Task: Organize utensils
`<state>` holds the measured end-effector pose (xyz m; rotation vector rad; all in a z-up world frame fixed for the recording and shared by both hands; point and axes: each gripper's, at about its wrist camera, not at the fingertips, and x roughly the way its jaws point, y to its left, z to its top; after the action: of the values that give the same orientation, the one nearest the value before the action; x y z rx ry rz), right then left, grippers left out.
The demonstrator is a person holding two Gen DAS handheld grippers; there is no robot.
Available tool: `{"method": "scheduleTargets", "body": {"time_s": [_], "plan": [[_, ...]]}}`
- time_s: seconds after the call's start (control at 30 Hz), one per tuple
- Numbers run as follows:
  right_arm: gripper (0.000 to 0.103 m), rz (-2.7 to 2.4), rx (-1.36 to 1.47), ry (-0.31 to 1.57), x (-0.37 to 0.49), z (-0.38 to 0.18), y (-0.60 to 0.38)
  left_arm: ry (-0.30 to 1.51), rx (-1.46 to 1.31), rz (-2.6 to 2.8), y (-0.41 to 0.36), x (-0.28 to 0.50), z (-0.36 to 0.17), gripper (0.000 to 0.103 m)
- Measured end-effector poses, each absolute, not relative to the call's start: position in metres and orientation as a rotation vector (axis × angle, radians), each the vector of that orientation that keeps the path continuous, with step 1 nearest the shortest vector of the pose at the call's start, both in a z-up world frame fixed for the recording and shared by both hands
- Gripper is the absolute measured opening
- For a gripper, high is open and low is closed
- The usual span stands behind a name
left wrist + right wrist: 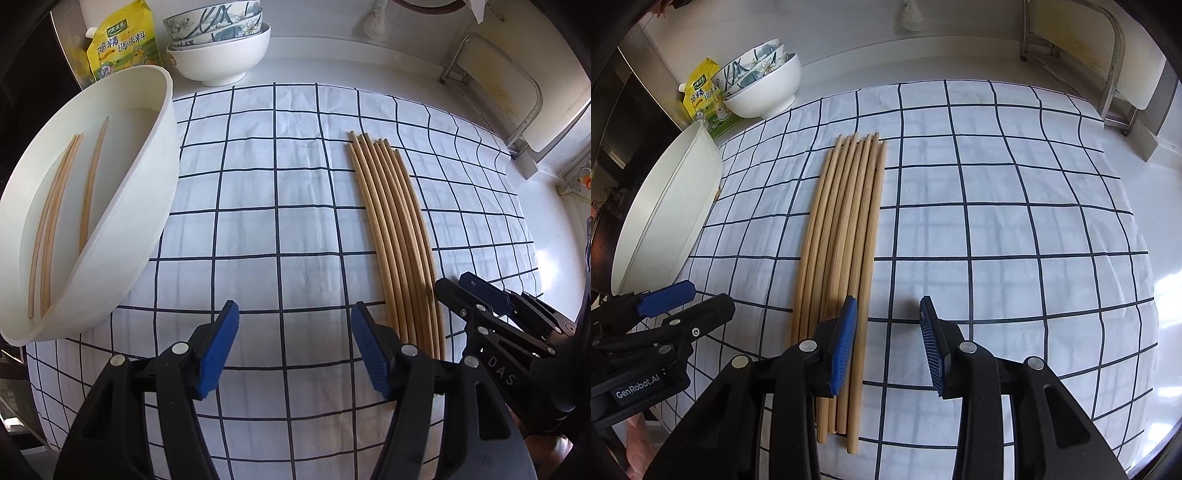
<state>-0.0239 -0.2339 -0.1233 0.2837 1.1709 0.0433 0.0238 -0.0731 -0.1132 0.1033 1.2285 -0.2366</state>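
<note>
Right wrist view: chopsticks (pixel 842 236) lie under the half-open, empty right hand-held gripper's (pixel 888 345) left finger.

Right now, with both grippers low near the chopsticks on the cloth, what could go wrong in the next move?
1. The chopsticks on the cloth lie packed side by side, so the open right gripper may take several or scatter them.
2. The left gripper and the right one are close together beside the row and could collide.
3. The white basin, already holding a few chopsticks, stands tilted; a push on its rim may tip it or slide it off the checked cloth.
</note>
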Motion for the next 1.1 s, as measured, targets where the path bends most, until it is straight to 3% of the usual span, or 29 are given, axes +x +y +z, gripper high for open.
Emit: {"method": "scheduleTargets", "body": {"time_s": [1.1], "plan": [[0.035, -0.013, 0.246, 1.139, -0.027, -0.123, -0.271, 1.198, 0.131, -0.276, -0.121, 0.034, -0.139, 0.067]]}}
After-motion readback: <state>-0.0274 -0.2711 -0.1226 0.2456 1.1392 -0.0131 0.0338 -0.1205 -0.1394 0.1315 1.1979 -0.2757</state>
